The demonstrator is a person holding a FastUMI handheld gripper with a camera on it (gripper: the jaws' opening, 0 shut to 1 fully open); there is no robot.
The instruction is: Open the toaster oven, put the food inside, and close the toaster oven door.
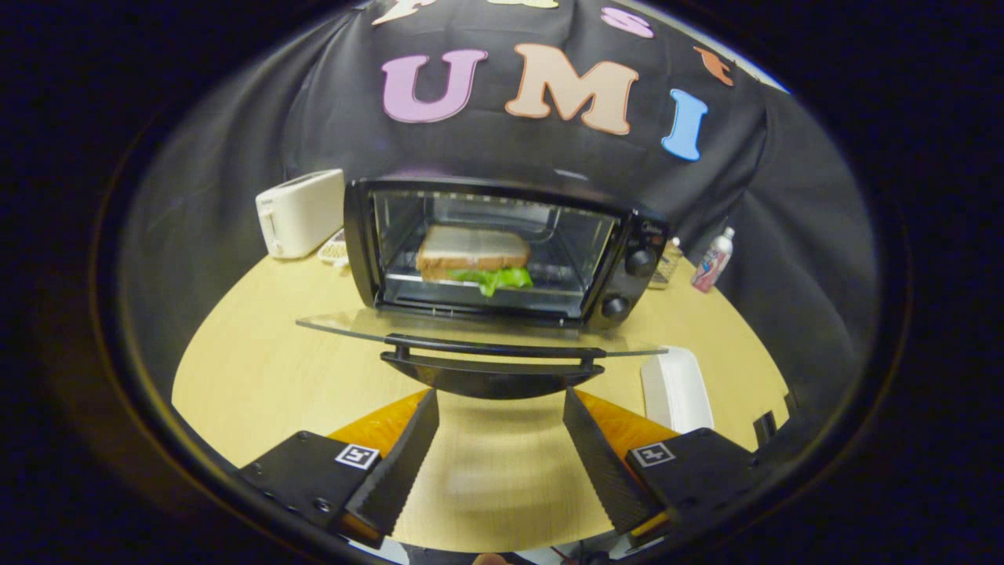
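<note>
- My jaws (500, 439) stand wide apart with nothing between them but bare counter; they hold nothing.
- Straight ahead sits the black toaster oven with two round knobs (502, 251), its door swung fully down.
- The clear glass door (353, 326) lies flat and level, reaching out toward me. Its black bar handle (494, 349) runs along the near edge, just beyond my fingertips and slightly above them.
- The food, a sandwich of pale sliced bread with green lettuce hanging out (474, 259), already rests on the wire rack inside the chamber. I judge the opening and loading as done, with only the closing left.
- Handling, as I read it: the door is stiff and hinged at the bottom, so it should swing up in an arc. The glass looks smooth and likely slippery, and it could crack under a hard knock, so I would leave the pane alone.
- The bar handle is the place to take hold, or to push up from below with one finger. It is rigid and narrow, and sits centred between my jaws.
- The oven looks light enough to slide back on the pale wooden counter (259, 377) if I shove forward, so I would lift rather than push.
- Nearby: a white slot toaster (300, 212) left of the oven, a small white bottle (712, 263) to its right, and a white oblong tray (676, 388) beside the door's right end.
</note>
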